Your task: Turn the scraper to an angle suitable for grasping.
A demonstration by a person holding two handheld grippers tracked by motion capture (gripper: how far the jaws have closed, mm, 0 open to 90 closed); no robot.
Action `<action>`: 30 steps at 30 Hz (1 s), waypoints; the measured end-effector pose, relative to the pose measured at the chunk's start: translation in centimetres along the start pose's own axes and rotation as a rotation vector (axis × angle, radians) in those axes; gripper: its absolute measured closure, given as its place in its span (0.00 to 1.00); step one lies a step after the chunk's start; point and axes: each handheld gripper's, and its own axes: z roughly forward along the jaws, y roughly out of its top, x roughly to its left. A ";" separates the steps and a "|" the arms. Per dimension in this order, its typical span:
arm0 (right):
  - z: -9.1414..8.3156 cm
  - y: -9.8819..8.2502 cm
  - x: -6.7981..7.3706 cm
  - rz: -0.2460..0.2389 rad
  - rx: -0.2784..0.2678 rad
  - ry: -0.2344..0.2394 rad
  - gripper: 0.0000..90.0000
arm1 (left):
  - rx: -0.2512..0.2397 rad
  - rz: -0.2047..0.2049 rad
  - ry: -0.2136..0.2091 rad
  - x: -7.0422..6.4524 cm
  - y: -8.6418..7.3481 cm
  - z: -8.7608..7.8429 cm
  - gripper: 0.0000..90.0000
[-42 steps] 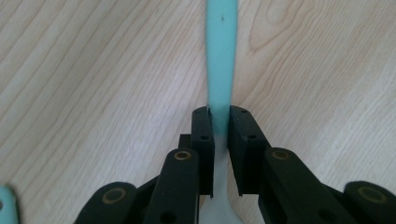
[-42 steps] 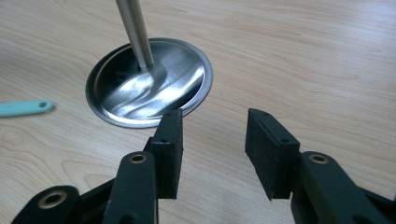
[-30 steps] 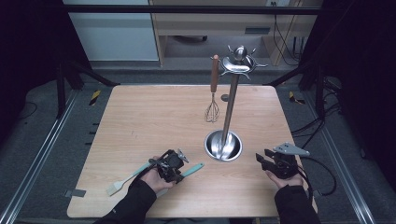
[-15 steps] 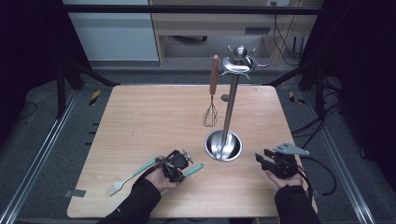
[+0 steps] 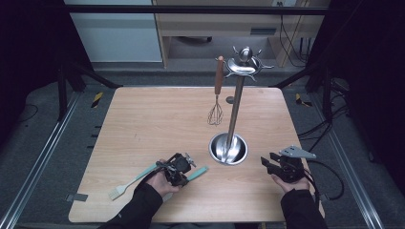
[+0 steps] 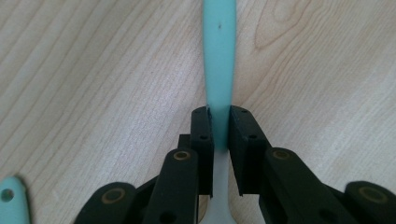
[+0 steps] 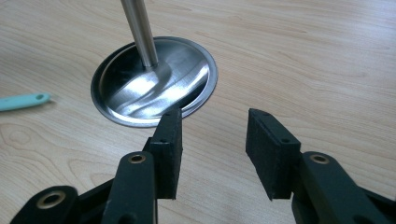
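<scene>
Left tongs [image 6: 219,135] closing, now gripping the teal brush [image 6: 219,56] handle (flat on the surface [image 5: 143,129]); right tongs [image 7: 212,149] idling half-open beside the steel stand [image 7: 154,79].

A teal-handled brush [image 5: 143,175] with a pale head lies flat near the table's front-left corner.

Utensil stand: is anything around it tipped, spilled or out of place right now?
Nothing stands out. The utensil stand is upright with the whisk hanging from it. The teal brush lies flat on the table, its handle between the left gripper's closing jaws.
</scene>
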 end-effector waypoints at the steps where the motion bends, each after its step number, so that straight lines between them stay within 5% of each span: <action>1: 0.0 0.0 0.0 0.000 0.000 0.000 0.62 | -0.014 -0.001 0.003 0.0 -0.1 -0.3 0.89; 16: -0.1 0.0 0.0 -0.005 -0.004 -0.003 0.63 | -0.200 -0.062 0.030 1.0 -1.9 -5.1 0.89; 30: 0.0 0.0 0.0 -0.009 -0.007 -0.007 0.63 | -0.553 -0.128 0.111 1.1 -2.7 -10.6 0.89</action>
